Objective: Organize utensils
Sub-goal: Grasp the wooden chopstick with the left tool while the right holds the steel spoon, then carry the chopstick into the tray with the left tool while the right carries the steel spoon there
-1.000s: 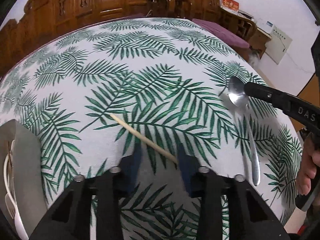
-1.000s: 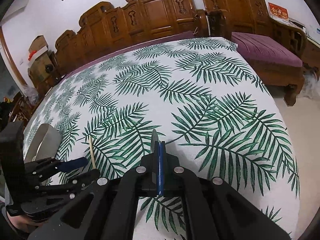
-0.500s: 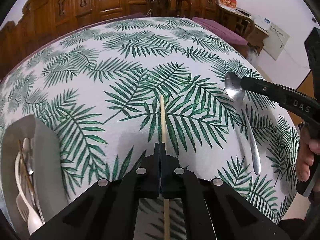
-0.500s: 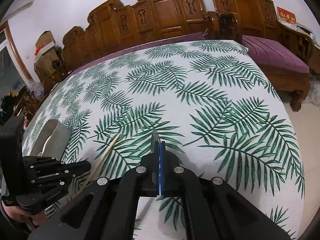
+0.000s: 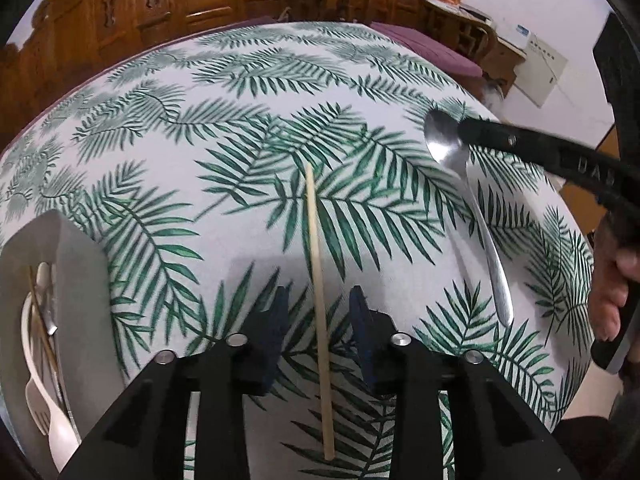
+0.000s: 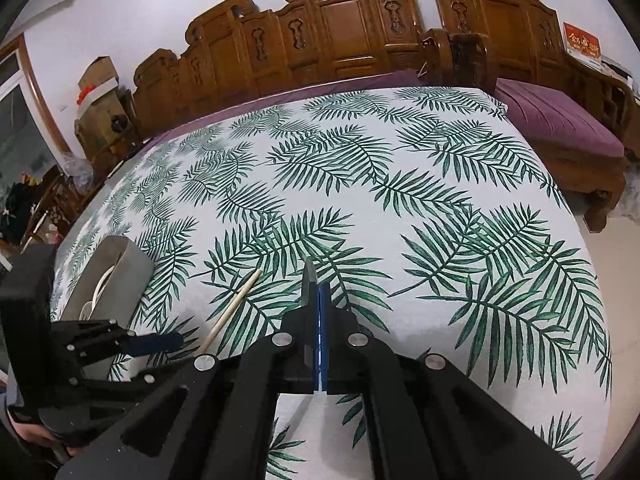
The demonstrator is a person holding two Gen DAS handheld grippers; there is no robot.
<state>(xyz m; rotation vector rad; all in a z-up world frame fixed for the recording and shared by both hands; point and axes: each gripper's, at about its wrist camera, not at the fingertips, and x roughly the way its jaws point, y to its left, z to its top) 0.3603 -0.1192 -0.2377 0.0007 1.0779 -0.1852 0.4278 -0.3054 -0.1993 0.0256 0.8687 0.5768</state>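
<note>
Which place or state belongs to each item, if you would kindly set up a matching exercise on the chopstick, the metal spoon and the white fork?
Items:
1. chopstick
2. metal spoon
3. white fork

Places or states:
a. clamped at its bowl by the shut fingers of the right gripper
b. inside the gray tray
c. between the open fingers of the left gripper, gripped by neither

Pairs: 1-c, 2-a, 3-b.

Pale wooden chopstick (image 5: 318, 312) flat on tablecloth; steel spoon (image 5: 466, 196) angled alongside.
</note>
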